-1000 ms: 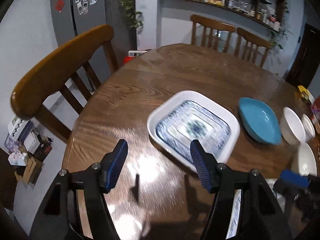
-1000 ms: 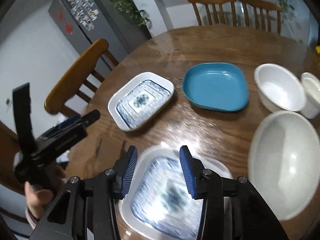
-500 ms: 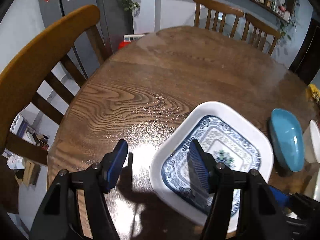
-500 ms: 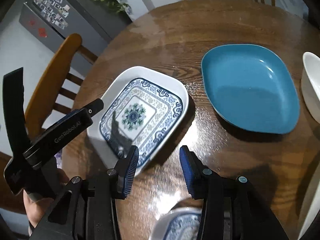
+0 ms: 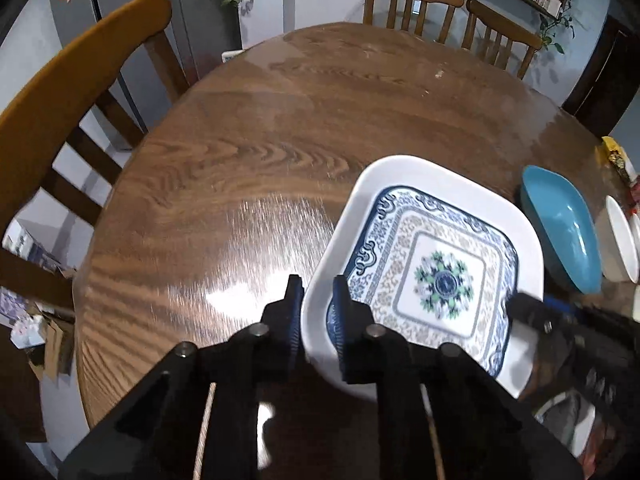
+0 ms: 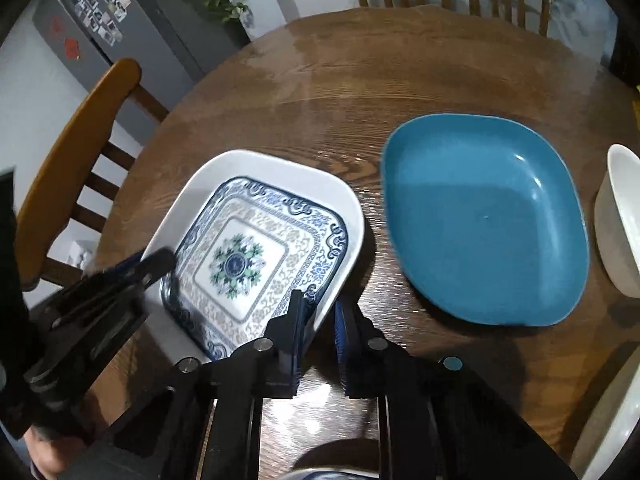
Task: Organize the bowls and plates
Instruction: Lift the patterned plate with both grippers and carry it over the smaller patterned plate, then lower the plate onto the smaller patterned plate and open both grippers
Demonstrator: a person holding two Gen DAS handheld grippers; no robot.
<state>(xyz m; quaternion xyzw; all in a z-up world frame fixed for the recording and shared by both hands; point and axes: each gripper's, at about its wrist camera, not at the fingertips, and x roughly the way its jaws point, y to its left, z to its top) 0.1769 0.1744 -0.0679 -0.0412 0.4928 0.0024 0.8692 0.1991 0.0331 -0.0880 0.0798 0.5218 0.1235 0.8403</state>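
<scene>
Table (image 5: 280, 128) — it's bearing the patterned plate (image 5: 444, 276) near its edge, beside the blue dish (image 6: 484, 220) | left gripper (image 5: 316, 312), right gripper (image 6: 320, 328) — jaws are closing on opposite rims; you're wanting even squeeze, level lift.

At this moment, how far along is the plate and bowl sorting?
Nothing looks stacked yet. In hand: the left gripper and right gripper are closing on opposite rims of the patterned square plate, which still sits on the table. Left: the blue dish and white bowl stand separate.
</scene>
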